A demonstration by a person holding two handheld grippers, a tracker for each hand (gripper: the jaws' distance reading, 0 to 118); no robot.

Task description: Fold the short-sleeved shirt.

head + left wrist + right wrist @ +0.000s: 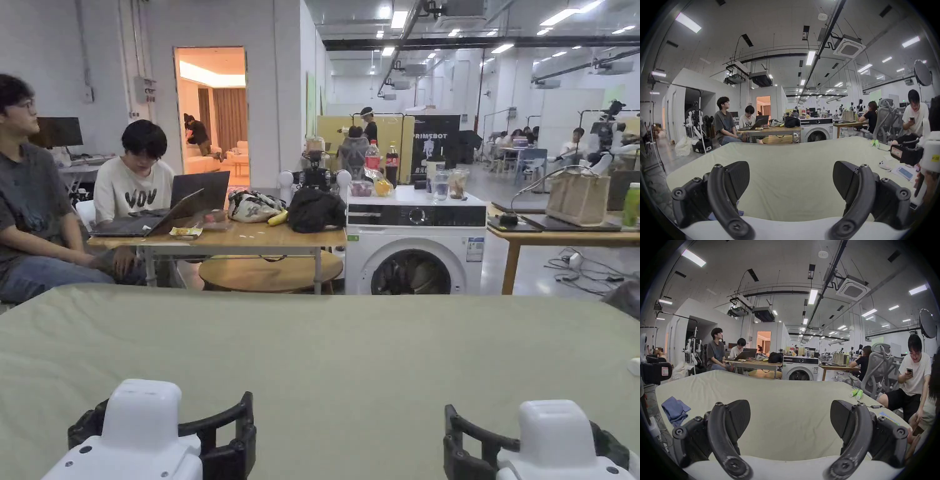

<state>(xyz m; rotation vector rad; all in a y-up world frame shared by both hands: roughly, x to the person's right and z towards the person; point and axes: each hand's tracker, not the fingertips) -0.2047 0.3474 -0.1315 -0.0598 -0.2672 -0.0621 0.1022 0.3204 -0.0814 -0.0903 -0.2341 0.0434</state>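
Note:
A crumpled blue shirt (pixel 674 408) lies near the left edge of the pale green table cover (pixel 786 394), to the left of my right gripper. My right gripper (pixel 790 415) hovers low over the bare cover, its jaws wide apart with nothing between them. My left gripper (pixel 791 175) is likewise open and empty above the cover (pixel 786 162). In the head view both grippers sit at the near edge, the left gripper (pixel 162 419) and the right gripper (pixel 544 431), side by side and apart.
Two green bottles (pixel 856 393), a cable and papers (pixel 904 173) lie along the table's right side. A person with a phone (pixel 914 374) sits close by there. Beyond the far edge stand a washing machine (pixel 415 250) and a wooden desk (pixel 219 240) with seated people.

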